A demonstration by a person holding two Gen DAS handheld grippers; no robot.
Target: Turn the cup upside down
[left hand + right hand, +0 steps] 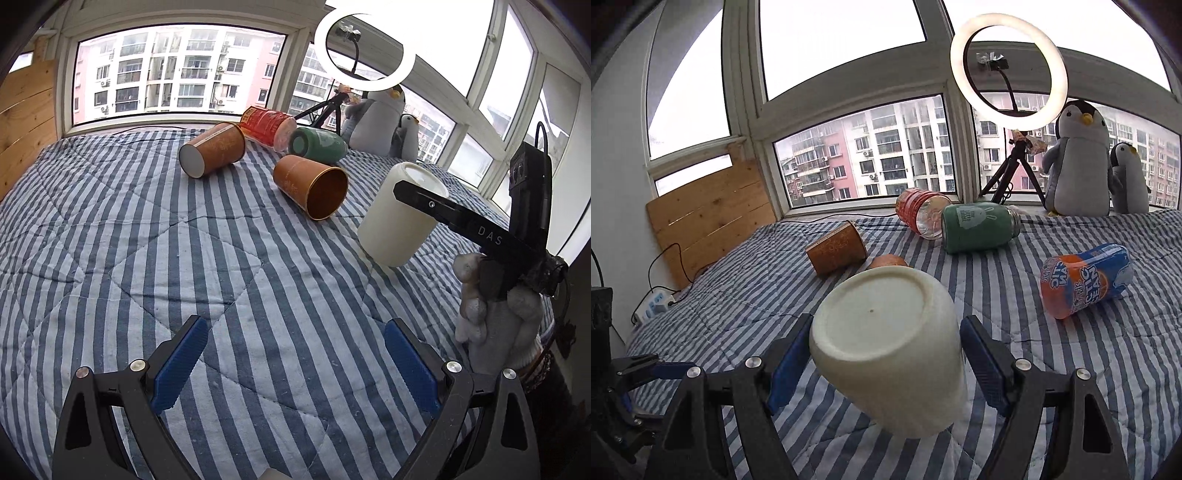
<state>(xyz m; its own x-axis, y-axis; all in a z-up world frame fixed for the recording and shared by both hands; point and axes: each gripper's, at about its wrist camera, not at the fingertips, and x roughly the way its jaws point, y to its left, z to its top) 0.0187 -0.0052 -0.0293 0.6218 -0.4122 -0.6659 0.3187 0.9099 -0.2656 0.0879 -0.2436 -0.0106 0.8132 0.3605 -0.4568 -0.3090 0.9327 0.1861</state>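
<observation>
- The striped quilt (184, 258) carries everything; the white cup (886, 347) sits toward its right side as the left wrist view shows it, nearer than the scattered cans.
- The cup is already base-up: its flat bottom faces the right wrist camera, tipped slightly toward it, and its long axis runs close to upright, leaning a little. Whether its rim rests fully on the quilt I cannot tell.
- The right gripper (886, 360) straddles the cup, one blue pad on each side; the left pad looks touching, the right pad shows a thin gap, so the jaws read as parted or only lightly closing, not firmly clamped.
- The left gripper (295, 354) is spread wide over bare quilt near the front edge, holding nothing, well apart from the cup, which lies ahead and to its right.
- Judgement: the right hand is the nearer one; what remains is settling the cup mouth-down and letting go.
- Two brown cups (310, 186) lie on their sides beyond.
</observation>
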